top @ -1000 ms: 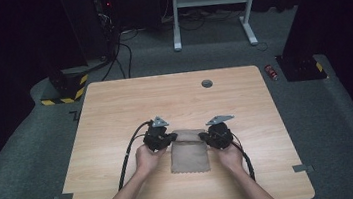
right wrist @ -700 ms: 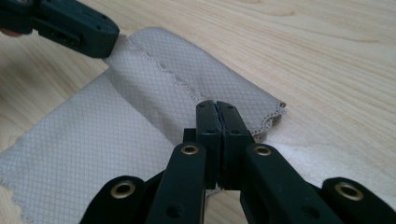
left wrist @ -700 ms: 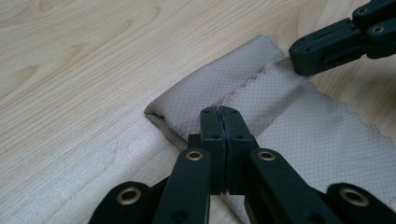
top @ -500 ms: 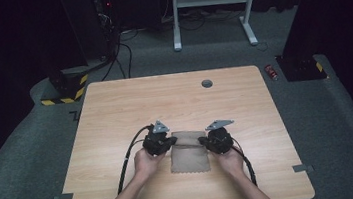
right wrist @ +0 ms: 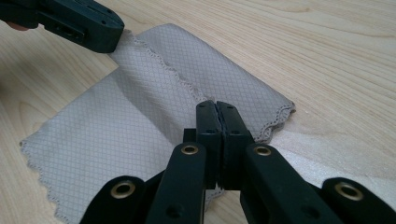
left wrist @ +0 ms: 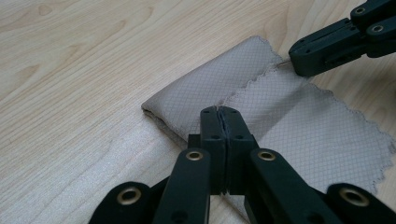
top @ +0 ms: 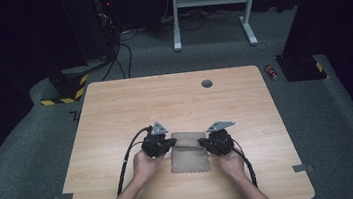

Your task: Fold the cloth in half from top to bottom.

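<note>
Now the beige cloth (top: 189, 151) lies flat on the wooden surface (top: 116, 116) near the person's edge, its far strip doubled toward the person since a second ago, when the grippers sat a little farther up. The left gripper (left wrist: 219, 112) and right gripper (right wrist: 217, 106) each have their fingers pressed together, pinching the scalloped hem at opposite sides. By my reading, this fold is nearly laid and ready to release.
</note>
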`<state>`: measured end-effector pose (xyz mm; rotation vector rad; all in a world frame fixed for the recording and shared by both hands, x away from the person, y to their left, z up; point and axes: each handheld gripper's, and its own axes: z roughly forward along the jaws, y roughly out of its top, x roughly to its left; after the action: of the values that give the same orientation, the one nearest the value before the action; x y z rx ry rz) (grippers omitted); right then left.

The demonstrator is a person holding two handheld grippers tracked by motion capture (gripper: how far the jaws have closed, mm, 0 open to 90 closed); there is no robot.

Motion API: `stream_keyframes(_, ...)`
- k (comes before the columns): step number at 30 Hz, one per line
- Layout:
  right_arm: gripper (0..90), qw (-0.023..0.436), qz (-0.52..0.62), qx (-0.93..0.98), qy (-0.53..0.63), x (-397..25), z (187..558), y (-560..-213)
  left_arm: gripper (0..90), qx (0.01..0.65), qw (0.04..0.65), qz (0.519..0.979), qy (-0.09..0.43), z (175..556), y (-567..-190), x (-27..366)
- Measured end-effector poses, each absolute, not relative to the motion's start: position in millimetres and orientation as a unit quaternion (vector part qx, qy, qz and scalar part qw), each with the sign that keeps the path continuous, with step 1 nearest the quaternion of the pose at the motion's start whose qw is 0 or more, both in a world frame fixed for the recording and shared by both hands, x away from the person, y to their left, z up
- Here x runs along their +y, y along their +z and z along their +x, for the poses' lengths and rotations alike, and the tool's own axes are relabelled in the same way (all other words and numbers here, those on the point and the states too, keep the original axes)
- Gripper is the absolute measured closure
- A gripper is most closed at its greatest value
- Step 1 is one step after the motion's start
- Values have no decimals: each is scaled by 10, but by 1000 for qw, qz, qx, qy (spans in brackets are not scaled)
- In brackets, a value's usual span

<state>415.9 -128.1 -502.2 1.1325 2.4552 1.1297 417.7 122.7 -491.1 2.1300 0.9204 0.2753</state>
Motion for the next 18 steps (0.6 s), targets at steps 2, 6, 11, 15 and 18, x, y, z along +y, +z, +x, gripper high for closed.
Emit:
stream_keyframes(2,886,104,383,833,386,-1286,4147,-5019,890,359,391,840,110,4168,-4905,1228)
stream_keyframes(6,886,101,385,831,387,-1295,4122,-5010,890,354,391,842,113,4132,-4894,1220)
stream_keyframes(11,886,96,389,830,389,-1311,4101,-5010,890,354,399,839,112,4108,-4877,1225)
stream_keyframes(15,886,95,387,828,394,-1322,4081,-5006,890,355,401,837,110,4088,-4867,1229)
stream_keyframes(18,886,95,387,827,396,-1331,4067,-4995,890,349,395,842,112,4066,-4868,1225)
